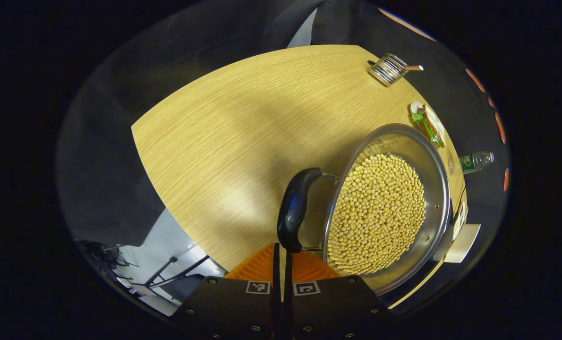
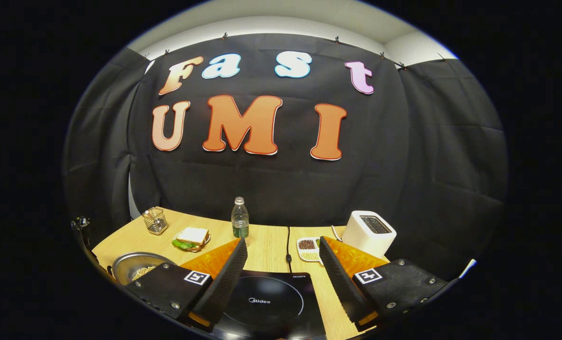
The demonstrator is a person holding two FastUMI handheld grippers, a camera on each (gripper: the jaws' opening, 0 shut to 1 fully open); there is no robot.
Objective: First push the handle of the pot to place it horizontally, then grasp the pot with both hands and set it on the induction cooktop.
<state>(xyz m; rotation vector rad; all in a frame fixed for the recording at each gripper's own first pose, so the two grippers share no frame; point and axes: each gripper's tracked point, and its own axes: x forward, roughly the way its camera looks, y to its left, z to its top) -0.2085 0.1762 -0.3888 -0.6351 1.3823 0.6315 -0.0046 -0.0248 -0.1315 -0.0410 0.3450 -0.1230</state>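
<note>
In the left gripper view a steel pot [image 1: 432, 156] full of pale beans [image 1: 380, 212] stands on the wooden table [image 1: 243, 141]. Its black side handle [image 1: 294, 208] curves along the pot's left side. My left gripper [image 1: 282, 246] is shut, fingers pressed together, with the tips right at the handle's near end and nothing between them. In the right gripper view my right gripper [image 2: 283, 243] hangs open above the black induction cooktop [image 2: 267, 297]. The pot [image 2: 137, 265] sits to the left of the cooktop, partly behind my left finger [image 2: 224, 278].
At the back of the table stand a wire utensil holder [image 2: 155, 220], a sandwich on a plate [image 2: 191, 237], a water bottle [image 2: 239, 218], a small divided dish [image 2: 308, 249] and a white toaster [image 2: 368, 231]. A cable [image 2: 288, 243] runs to the cooktop. The table's left edge [image 1: 167, 193] drops to the floor.
</note>
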